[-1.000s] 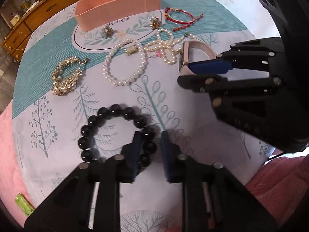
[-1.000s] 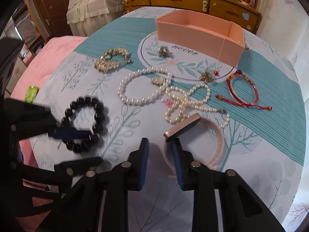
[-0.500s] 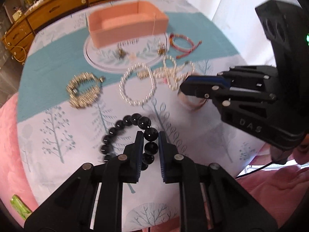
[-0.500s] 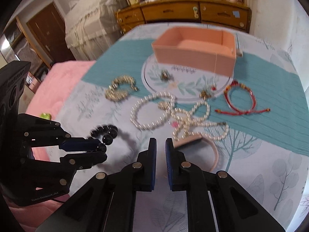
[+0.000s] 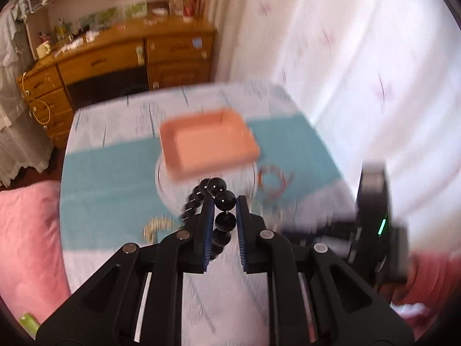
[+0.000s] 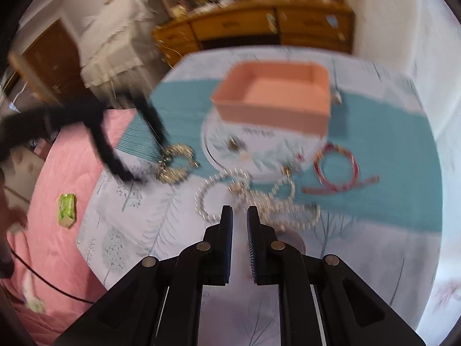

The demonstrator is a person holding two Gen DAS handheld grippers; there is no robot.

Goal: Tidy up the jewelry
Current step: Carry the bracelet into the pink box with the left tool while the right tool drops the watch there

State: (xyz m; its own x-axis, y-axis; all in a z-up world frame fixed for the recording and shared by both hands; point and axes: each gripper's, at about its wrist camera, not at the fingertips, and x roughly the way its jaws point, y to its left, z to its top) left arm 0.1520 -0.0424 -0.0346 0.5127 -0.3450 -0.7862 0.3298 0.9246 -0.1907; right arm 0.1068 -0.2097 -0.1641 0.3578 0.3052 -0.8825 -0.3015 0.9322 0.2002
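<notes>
The left gripper (image 5: 224, 201) is clamped on the black bead bracelet (image 5: 223, 201), which hangs above the cloth (image 5: 109, 178), clear of it. The right gripper (image 6: 236, 216) has its jaws narrow and opening, with nothing between them. Beyond its tips lie the pearl strands (image 6: 268, 199), then a gold bracelet (image 6: 175, 164) to the left and a red cord bracelet (image 6: 337, 167) to the right. Farthest stands the pink box (image 6: 276, 109), blurred in both views.
</notes>
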